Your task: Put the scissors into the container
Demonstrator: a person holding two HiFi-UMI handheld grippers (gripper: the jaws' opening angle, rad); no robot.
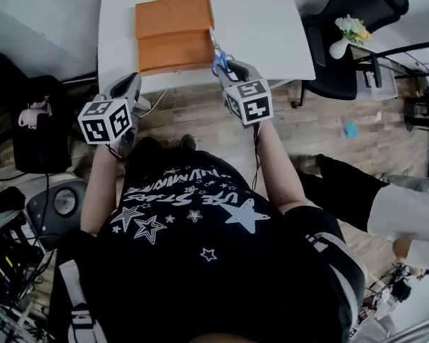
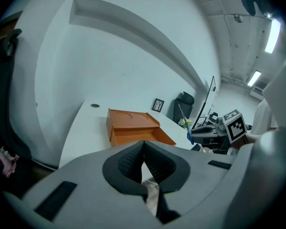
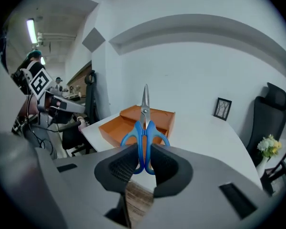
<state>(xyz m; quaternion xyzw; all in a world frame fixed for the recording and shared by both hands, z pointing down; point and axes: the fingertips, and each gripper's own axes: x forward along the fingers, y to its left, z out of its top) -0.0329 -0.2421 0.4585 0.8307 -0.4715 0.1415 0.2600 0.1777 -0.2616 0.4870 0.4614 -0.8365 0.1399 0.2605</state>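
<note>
Right gripper [image 3: 144, 163] clamps the scissors [image 3: 144, 128] (blades forward).

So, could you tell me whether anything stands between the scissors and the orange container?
Nothing visible does. The right gripper holds the scissors by blue handles near the front right corner of the container, with only bare table beside it. The shut left gripper is off to the left.
</note>
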